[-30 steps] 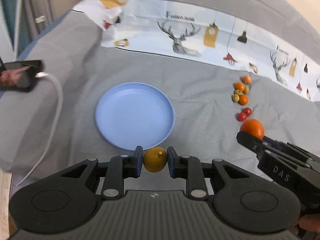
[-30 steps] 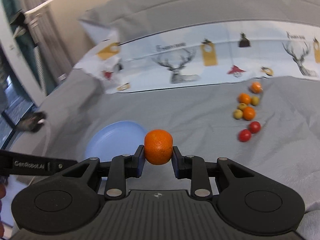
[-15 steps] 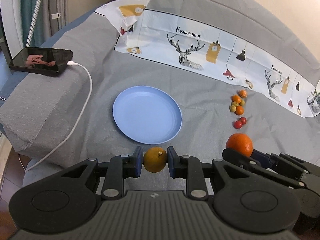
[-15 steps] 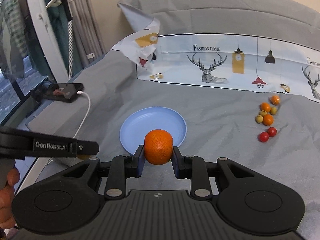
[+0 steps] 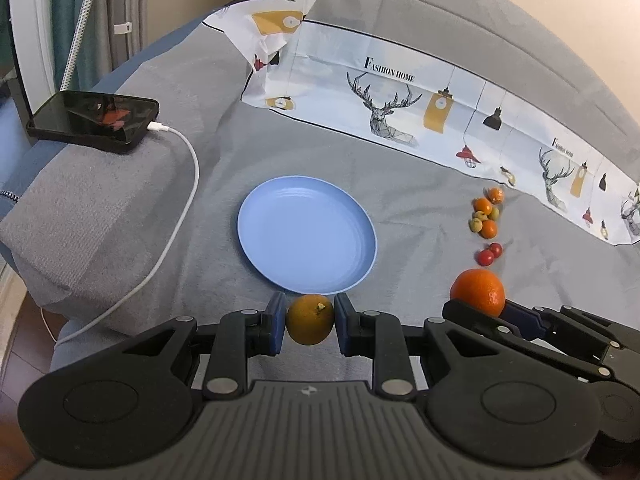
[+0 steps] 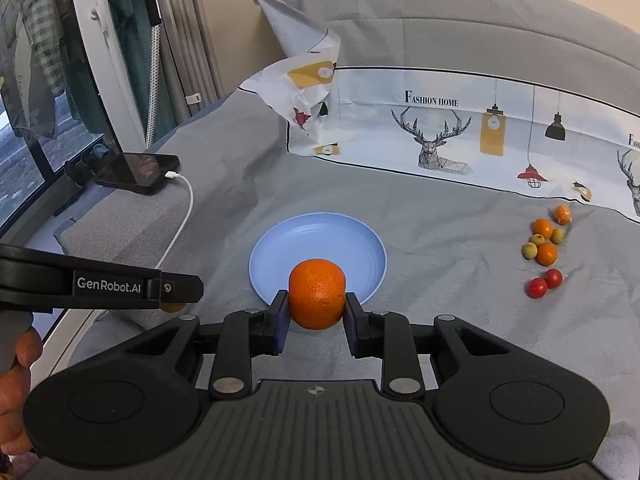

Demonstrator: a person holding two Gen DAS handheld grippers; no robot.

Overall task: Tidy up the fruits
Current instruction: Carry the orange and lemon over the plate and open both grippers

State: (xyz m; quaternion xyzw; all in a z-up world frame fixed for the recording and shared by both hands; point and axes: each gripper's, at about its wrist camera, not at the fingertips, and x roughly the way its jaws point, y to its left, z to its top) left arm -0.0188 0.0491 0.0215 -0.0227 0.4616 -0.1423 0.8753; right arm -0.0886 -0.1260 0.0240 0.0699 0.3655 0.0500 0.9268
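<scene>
Grey bedspread [image 5: 420, 208] in left view: one blue plate [image 5: 256, 236], one phone [image 5: 94, 120], seven small fruits [image 5: 486, 220]. Left gripper [image 5: 310, 320] clamped a dull orange [image 5: 310, 320] near the plate's edge. Right view: curtained window [image 6: 36, 128]; right gripper [image 6: 317, 312] clamped a bright orange [image 6: 317, 292] before the plate.

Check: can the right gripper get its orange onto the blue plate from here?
Probably yes. The right gripper is shut on the bright orange just short of the blue plate's near rim, and the plate holds nothing. The left gripper, clamping a duller orange, sits off to the left, apparently clear.
</scene>
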